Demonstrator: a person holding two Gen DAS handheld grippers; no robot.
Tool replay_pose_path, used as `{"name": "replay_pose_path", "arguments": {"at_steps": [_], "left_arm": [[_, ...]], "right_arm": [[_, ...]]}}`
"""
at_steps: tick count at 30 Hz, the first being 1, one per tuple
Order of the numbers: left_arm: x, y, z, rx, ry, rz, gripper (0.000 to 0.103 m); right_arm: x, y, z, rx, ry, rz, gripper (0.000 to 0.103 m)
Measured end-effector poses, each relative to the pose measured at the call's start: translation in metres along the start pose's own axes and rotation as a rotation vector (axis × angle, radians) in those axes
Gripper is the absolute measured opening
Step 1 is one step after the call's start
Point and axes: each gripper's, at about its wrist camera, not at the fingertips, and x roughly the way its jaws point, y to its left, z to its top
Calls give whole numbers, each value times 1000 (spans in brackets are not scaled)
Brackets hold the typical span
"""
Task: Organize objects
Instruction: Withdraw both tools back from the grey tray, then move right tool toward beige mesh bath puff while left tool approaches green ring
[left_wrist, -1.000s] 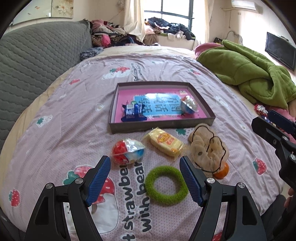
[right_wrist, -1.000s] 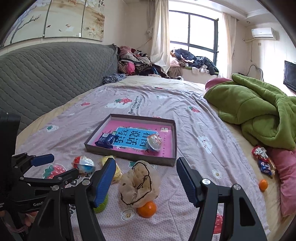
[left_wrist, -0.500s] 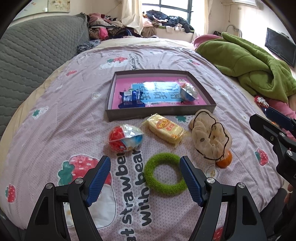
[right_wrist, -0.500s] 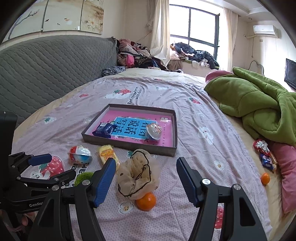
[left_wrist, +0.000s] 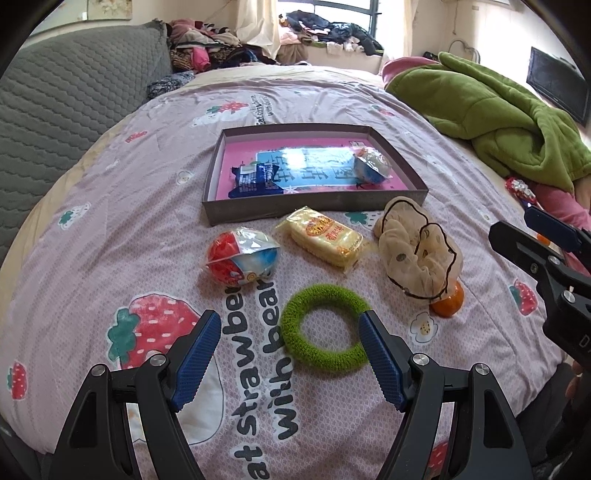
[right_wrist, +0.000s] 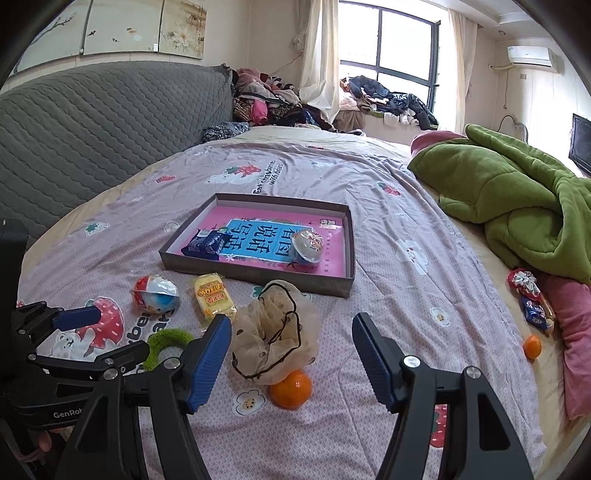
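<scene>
green ring between the open left tool's fingers

the green ring (left_wrist: 324, 329) lies flat on the bed's pink strawberry sheet (left_wrist: 110, 236), between the spread fingers of the left tool (left_wrist: 290, 352), which grips nothing. just beyond sit a red and blue wrapped ball (left_wrist: 242, 256), a yellow snack pack (left_wrist: 325, 236) and a beige scrunchie (right_wrist: 275, 328) resting against an orange (right_wrist: 290, 384). the right tool (right_wrist: 291, 354) hangs open and empty over the scrunchie. farther back, the shallow box (left_wrist: 314, 210) holds a blue packet (left_wrist: 255, 179) and a round wrapped item (left_wrist: 372, 168).
</scene>
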Motion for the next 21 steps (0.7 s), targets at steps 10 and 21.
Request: {"name": "replay_pose_path", "arguments": {"at_steps": [10, 21], "left_arm": [[7, -1, -5, 3, 31, -5, 78], [17, 2, -8, -6, 68, -10, 78]], "right_arm": [[6, -1, -4, 2, 23, -6, 67], [18, -1, -11, -4, 73, -21, 67]]}}
